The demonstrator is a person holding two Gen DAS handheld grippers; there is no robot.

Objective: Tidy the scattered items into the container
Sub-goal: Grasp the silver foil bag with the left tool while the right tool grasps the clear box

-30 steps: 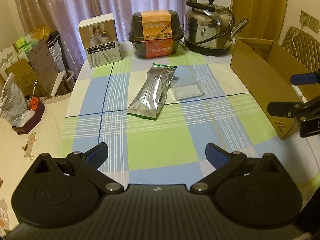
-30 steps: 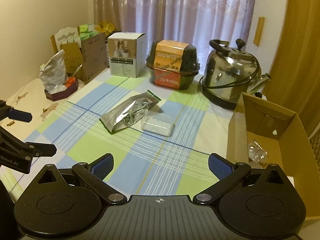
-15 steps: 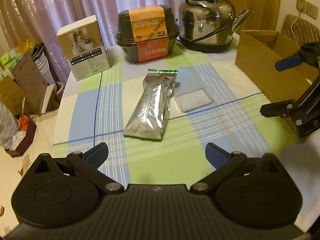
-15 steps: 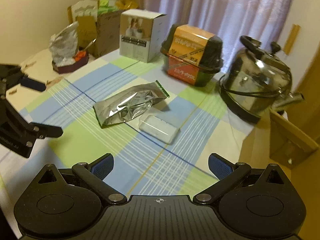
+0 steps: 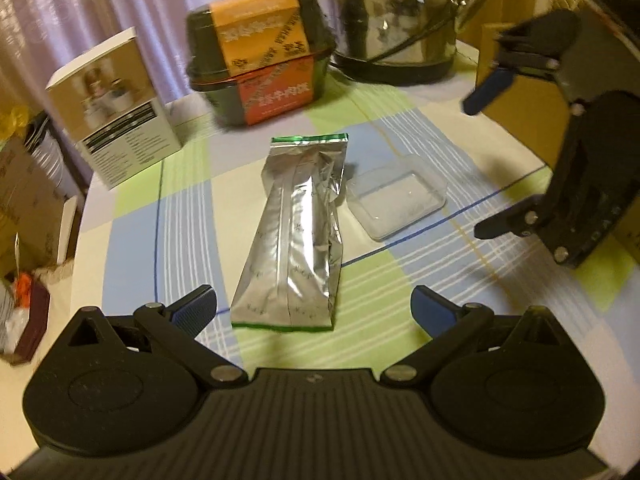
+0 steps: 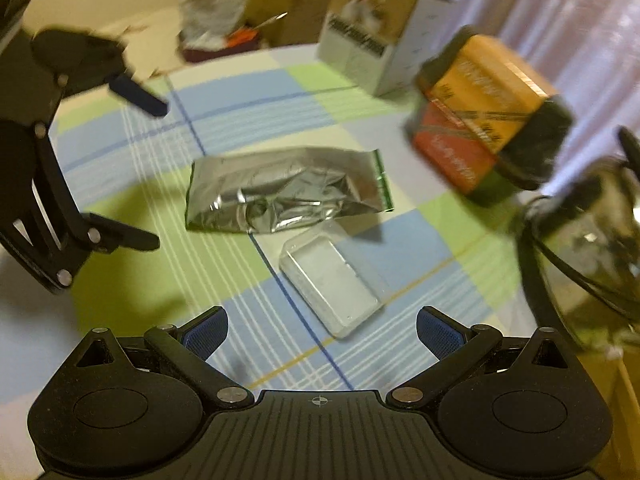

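Observation:
A silver foil pouch [image 5: 296, 232] with green-edged ends lies flat in the middle of the checked tablecloth [image 5: 132, 248]. My left gripper [image 5: 314, 308] is open just short of its near end, holding nothing. A clear plastic box [image 5: 396, 200] rests beside the pouch on its right. In the right wrist view the clear plastic box [image 6: 332, 284] sits just ahead of my open, unladen right gripper [image 6: 322, 332], with the pouch [image 6: 280, 192] behind it. The brown cardboard box [image 5: 520, 92] stands at the table's right, partly hidden by the right gripper [image 5: 486, 160]. The left gripper [image 6: 148, 172] shows at left.
Along the table's far side stand a white product box [image 5: 116, 128], a black food bowl with an orange sleeve [image 5: 264, 68] and a steel kettle [image 5: 396, 20]. Boxes and bags [image 5: 24, 208] crowd the space past the left table edge. Curtains hang behind.
Both grippers have moved forward and lower, closing in on the pouch and the clear box. The right one has swung left, away from the cardboard box. Both stay open.

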